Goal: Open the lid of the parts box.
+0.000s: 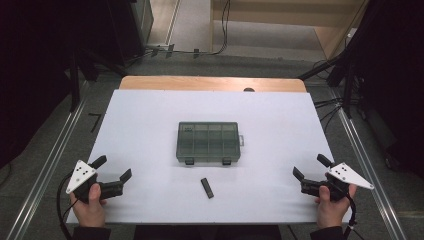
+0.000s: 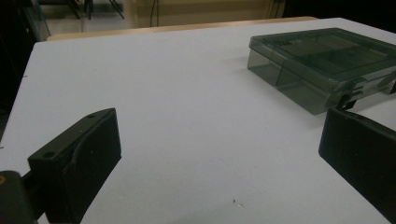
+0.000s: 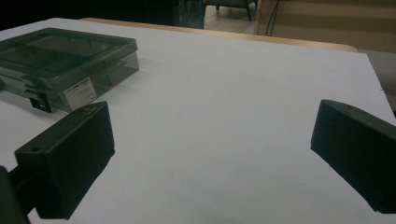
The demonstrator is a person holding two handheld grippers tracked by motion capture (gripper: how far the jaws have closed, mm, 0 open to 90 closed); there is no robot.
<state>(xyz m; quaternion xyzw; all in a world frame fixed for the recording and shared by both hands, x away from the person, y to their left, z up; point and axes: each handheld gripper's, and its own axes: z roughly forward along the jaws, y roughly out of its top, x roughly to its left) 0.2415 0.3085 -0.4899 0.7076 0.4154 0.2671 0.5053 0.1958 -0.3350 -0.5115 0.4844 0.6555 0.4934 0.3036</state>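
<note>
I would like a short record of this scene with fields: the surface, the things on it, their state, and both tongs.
surface: white table top
main thing: translucent grey-green compartment box, lid closed, two latches on its near side
small thing: black stick-shaped item, lying flat in front of the box, apart from it
left tongs: open, empty, at the near left of the table
right tongs: open, empty, at the near right
contact: neither tongs touch the box or the black item
</note>
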